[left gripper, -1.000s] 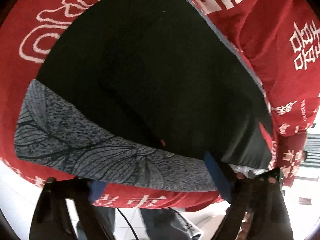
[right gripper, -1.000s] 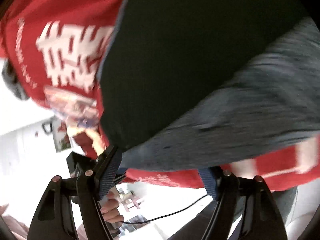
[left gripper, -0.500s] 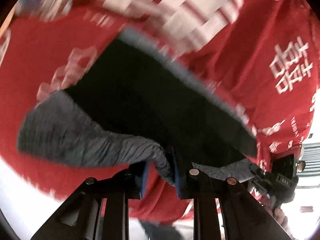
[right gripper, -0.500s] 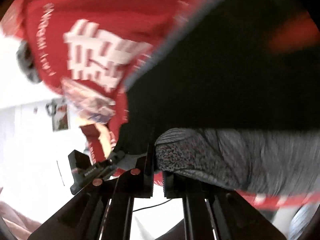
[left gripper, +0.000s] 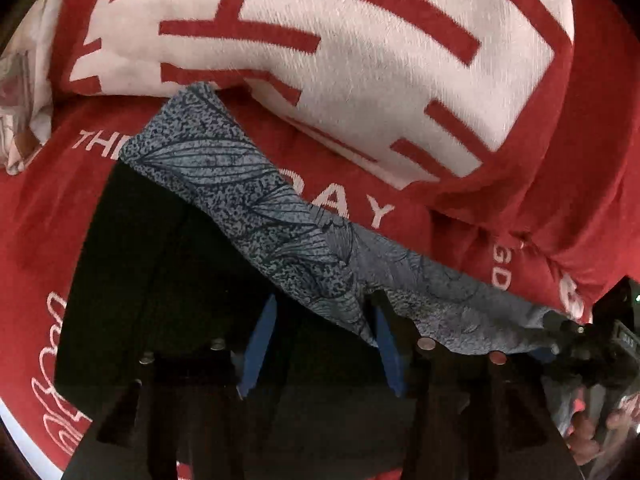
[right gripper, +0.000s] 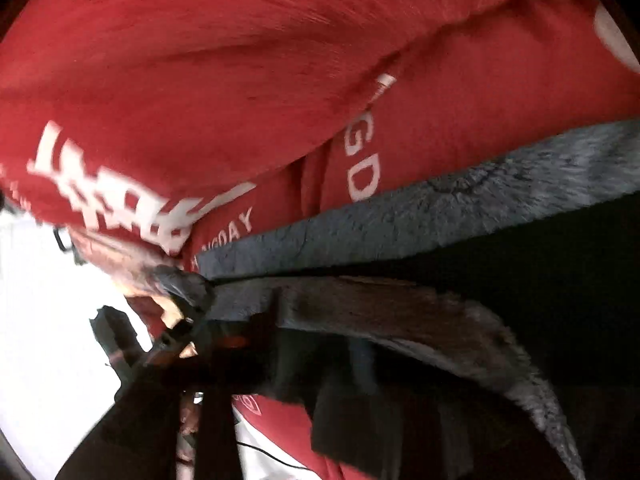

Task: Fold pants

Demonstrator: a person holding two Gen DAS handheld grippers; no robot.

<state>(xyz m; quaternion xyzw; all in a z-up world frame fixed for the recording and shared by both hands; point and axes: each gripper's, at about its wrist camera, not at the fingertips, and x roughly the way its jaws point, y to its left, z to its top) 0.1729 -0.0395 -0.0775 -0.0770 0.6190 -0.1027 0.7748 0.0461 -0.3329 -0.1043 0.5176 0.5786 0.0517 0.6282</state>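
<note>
The pants are black with a grey leaf-print waistband point(left gripper: 256, 200). They lie on a red bedspread point(left gripper: 560, 160) with white characters. In the left wrist view the band runs diagonally from upper left to lower right over the black cloth point(left gripper: 152, 280). My left gripper point(left gripper: 320, 344) has its blue pads apart, with a fold of the band beside its right pad. In the right wrist view the band point(right gripper: 440, 208) lies below the red cover, and a grey fold point(right gripper: 400, 312) hangs over my right gripper point(right gripper: 316, 344), which is dark and blurred.
A folded red and white quilt point(left gripper: 320, 40) lies just beyond the waistband. The other gripper and the hand holding it show at the lower right of the left wrist view point(left gripper: 592, 348). White floor point(right gripper: 36, 320) shows left of the bed.
Both grippers shut on the waistband's near edge and carried it up and over the black cloth toward the quilt. The left jaws now stand apart again.
</note>
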